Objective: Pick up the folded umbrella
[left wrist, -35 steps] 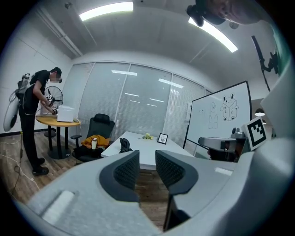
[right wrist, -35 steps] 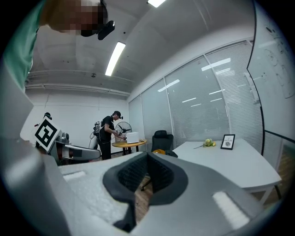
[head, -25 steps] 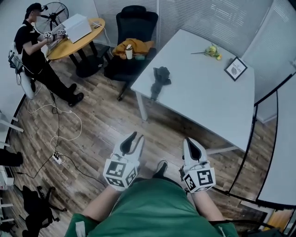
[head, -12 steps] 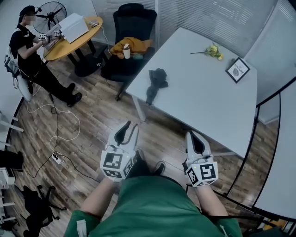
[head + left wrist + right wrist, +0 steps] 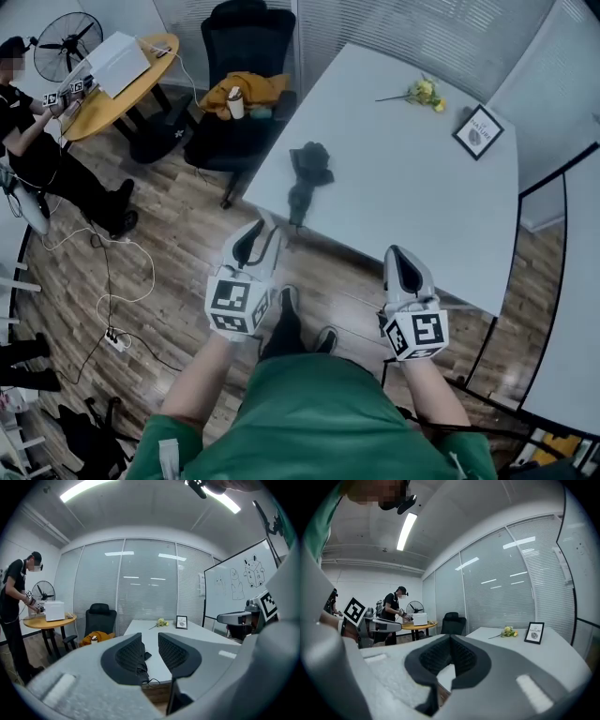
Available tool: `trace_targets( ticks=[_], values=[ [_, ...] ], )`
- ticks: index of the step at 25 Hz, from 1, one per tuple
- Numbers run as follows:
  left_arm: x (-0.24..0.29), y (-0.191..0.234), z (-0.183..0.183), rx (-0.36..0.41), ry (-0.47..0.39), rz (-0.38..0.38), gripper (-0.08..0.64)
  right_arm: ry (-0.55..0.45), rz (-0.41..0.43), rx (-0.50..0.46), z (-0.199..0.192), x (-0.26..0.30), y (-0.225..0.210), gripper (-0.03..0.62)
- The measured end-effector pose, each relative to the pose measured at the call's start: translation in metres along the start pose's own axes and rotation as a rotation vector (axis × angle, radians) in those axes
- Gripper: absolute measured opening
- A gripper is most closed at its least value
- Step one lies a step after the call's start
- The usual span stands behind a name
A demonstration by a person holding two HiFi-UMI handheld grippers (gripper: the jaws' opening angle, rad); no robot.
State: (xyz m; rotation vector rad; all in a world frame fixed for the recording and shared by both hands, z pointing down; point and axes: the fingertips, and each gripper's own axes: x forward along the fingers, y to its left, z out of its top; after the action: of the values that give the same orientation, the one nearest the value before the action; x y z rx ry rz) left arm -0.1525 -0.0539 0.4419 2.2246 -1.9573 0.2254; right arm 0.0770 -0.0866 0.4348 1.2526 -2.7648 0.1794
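The folded umbrella (image 5: 305, 173), dark and loosely bundled, lies near the left front edge of the white table (image 5: 403, 197). My left gripper (image 5: 260, 232) is held over the wooden floor just short of that edge, pointing at the umbrella, its jaws shut with nothing in them. In the left gripper view the umbrella (image 5: 143, 658) shows through the narrow slit of the left gripper (image 5: 150, 637). My right gripper (image 5: 398, 258) hovers near the table's front edge, further right, also shut and empty. The right gripper (image 5: 450, 637) looks out over the table top (image 5: 543, 653).
A black office chair (image 5: 246, 47) with a yellow cloth and a cup stands behind the table's left end. Yellow flowers (image 5: 424, 91) and a framed picture (image 5: 476, 131) lie at the table's far side. A person (image 5: 28, 141) works at a round wooden table (image 5: 122, 89). Cables (image 5: 114, 339) cross the floor.
Both grippers have moved forward toward the white table, and the person carrying them has stepped closer. The umbrella and table edge now lie nearer the left gripper. Both pairs of jaws stayed shut.
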Motion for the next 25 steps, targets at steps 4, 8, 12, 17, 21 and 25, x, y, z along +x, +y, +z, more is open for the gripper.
trace_targets(
  ticks=[4,8,12,17,21,25],
  values=[
    [0.044,0.032,-0.014,-0.035,0.077,-0.056,0.124,0.044,-0.016,-0.006,-0.005,0.042,0.002,0.003],
    [0.093,0.051,-0.052,-0.062,0.274,-0.147,0.183,0.073,-0.046,0.005,-0.010,0.080,0.003,0.003],
    [0.133,0.062,-0.084,-0.080,0.416,-0.227,0.223,0.077,-0.090,0.018,-0.012,0.105,0.004,0.003],
    [0.187,0.064,-0.118,-0.131,0.543,-0.267,0.231,0.112,-0.120,0.002,-0.021,0.121,-0.001,0.003],
    [0.229,0.054,-0.154,-0.174,0.653,-0.262,0.274,0.141,-0.124,0.020,-0.033,0.128,-0.011,0.003],
    [0.255,0.053,-0.181,-0.204,0.731,-0.222,0.289,0.161,-0.121,0.018,-0.036,0.131,-0.020,0.003]
  ],
)
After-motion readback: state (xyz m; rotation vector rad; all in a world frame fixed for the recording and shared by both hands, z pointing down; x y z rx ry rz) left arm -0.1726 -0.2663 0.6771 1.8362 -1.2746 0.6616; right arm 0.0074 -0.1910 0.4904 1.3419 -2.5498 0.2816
